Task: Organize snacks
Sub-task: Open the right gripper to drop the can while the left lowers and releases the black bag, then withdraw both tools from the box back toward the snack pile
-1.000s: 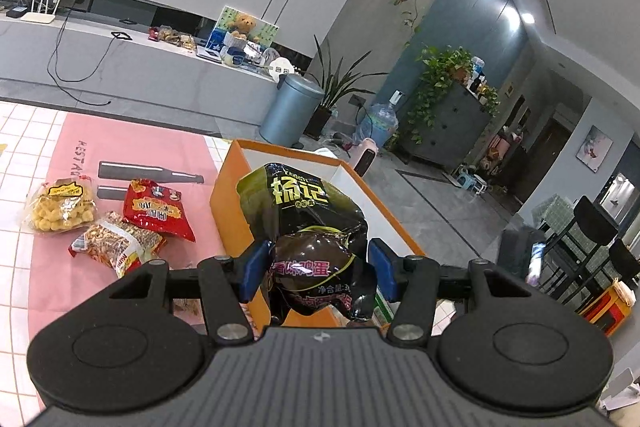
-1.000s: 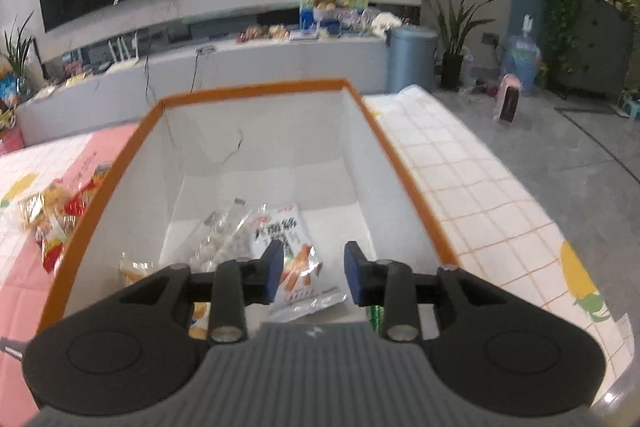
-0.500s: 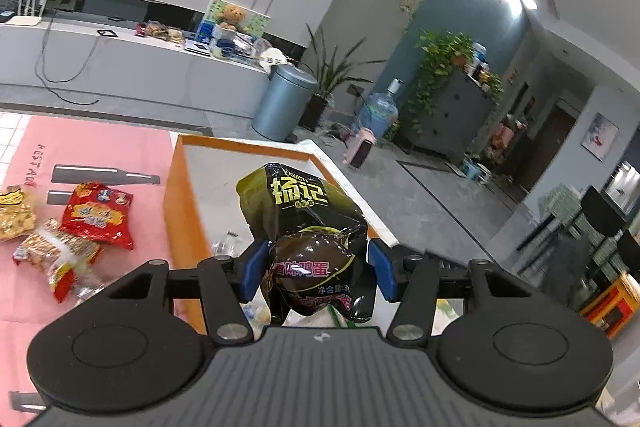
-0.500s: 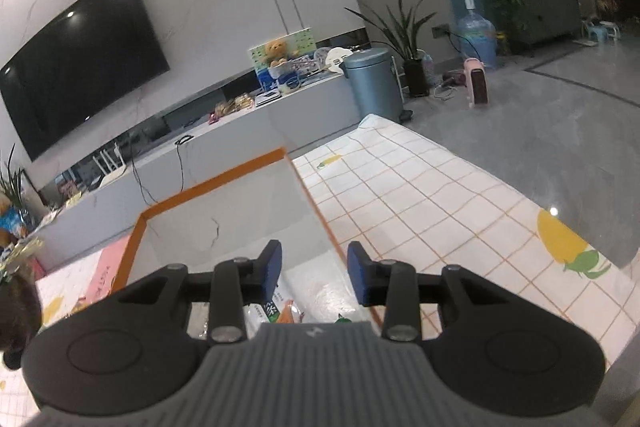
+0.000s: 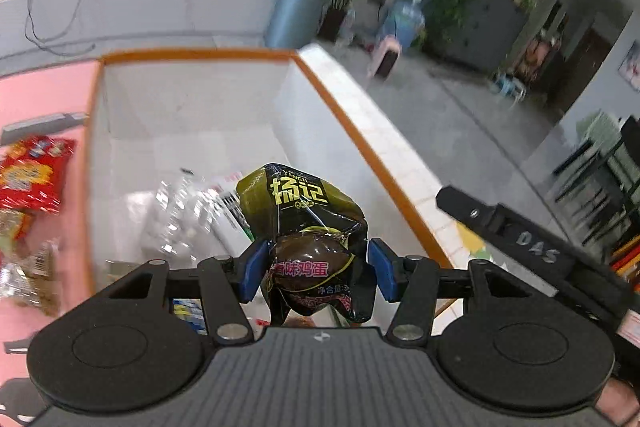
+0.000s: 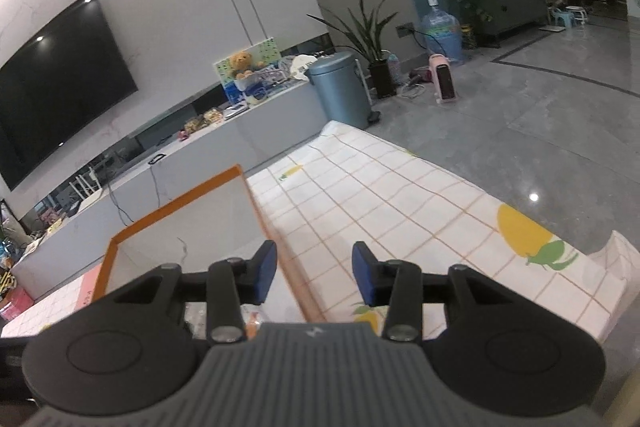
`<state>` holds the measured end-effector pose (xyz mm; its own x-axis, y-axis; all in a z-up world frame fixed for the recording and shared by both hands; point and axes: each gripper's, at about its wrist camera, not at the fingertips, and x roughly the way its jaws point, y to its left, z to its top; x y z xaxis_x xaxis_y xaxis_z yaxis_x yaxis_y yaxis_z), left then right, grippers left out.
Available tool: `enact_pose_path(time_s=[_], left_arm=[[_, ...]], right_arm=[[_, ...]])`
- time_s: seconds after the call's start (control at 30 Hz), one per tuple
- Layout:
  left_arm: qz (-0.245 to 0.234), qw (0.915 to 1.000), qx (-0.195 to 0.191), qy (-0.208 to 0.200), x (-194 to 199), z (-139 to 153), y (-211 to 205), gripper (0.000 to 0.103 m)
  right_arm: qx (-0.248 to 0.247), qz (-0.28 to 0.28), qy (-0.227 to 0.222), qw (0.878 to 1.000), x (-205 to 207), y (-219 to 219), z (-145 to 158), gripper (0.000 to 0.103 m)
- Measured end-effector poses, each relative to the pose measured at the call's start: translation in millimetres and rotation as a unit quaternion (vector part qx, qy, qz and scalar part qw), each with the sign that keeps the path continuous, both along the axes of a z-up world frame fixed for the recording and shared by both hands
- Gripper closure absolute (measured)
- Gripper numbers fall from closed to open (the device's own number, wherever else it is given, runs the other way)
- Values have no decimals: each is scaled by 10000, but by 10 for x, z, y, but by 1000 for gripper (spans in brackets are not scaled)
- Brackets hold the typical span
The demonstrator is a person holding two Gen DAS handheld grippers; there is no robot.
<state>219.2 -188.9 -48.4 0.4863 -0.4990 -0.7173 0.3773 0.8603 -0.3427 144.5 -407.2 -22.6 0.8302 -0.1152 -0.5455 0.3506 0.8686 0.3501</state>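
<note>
Box [image 5: 192,99] with the orange rim is what the coming move turns on: it lies straight ahead of and below the left gripper [image 5: 312,271], open side up. This gripper holds a dark egg snack packet [image 5: 308,227] between its blue pads, which press on the packet's lower half; the packet's long axis runs forward, away from the camera, and its yellow-lettered top points toward the far wall of the box. The packet hangs over the near part of the box, closer to the right rim than to the left. Some clear and white packets [image 5: 188,203] already lie on the box floor under it. More snacks, among them a red bag [image 5: 32,175], wait on the pink mat [image 5: 44,87] beside the left wall of the box.

The right gripper [image 6: 314,277] is empty and its jaws are opening, with nothing between them. It hangs over the box's right rim, at the edge of the checked cloth [image 6: 400,195]. So the left hand is the one placed to drop; I judge it only needs to let go.
</note>
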Motion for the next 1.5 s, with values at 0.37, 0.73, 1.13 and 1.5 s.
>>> enact_pose_path(time_s=[0.37, 0.73, 1.13, 1.5], left_arm=[[-190, 9968, 623, 471, 16, -235, -325, 40], [-256, 9968, 692, 311, -30, -99, -426, 32], [-64, 9957, 886, 281, -107, 60, -263, 31], [123, 9943, 1039, 188, -287, 306, 116, 31]], right_arm=[[171, -117, 15, 9998, -15, -95, -24, 61], [119, -76, 59, 9999, -16, -70, -24, 57], [-54, -12, 247, 9997, -1, 18, -28, 48], [-64, 341, 206, 9992, 2, 250, 83, 26]])
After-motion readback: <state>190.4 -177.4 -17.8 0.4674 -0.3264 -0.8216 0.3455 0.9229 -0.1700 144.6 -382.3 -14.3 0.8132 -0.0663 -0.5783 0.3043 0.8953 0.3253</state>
